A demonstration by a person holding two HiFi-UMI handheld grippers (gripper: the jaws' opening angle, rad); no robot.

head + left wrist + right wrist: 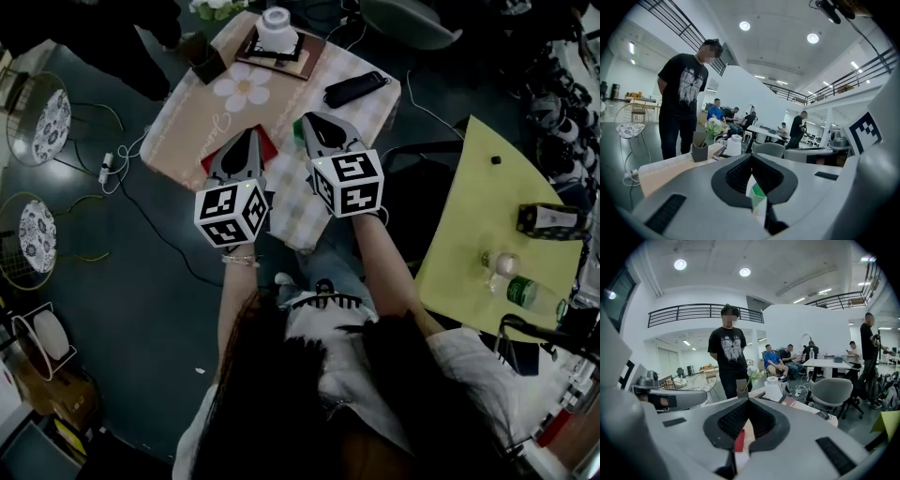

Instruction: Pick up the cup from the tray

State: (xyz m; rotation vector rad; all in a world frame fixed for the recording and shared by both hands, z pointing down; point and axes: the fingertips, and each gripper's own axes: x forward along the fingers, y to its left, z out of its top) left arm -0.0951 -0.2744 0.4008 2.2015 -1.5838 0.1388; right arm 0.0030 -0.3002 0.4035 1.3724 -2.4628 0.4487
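Note:
The white cup [276,28] stands upright on a dark tray [305,58] at the far end of the cloth-covered table [356,117]. It also shows small and far off as the cup [734,145] in the left gripper view and the cup [773,389] in the right gripper view. Both grippers hover side by side over the table's near end, well short of the tray. My left gripper [247,133] has its jaws together with nothing held, above a red sheet [270,148]. My right gripper [309,119] is shut too, empty, beside a green scrap [297,134].
A dark vase with flowers [208,61] sits left of the tray and a black case [354,89] lies to its right. A person [729,352] stands beyond the table. A yellow table [469,216] with a bottle and a carton is at the right, and a grey chair [829,392] is behind.

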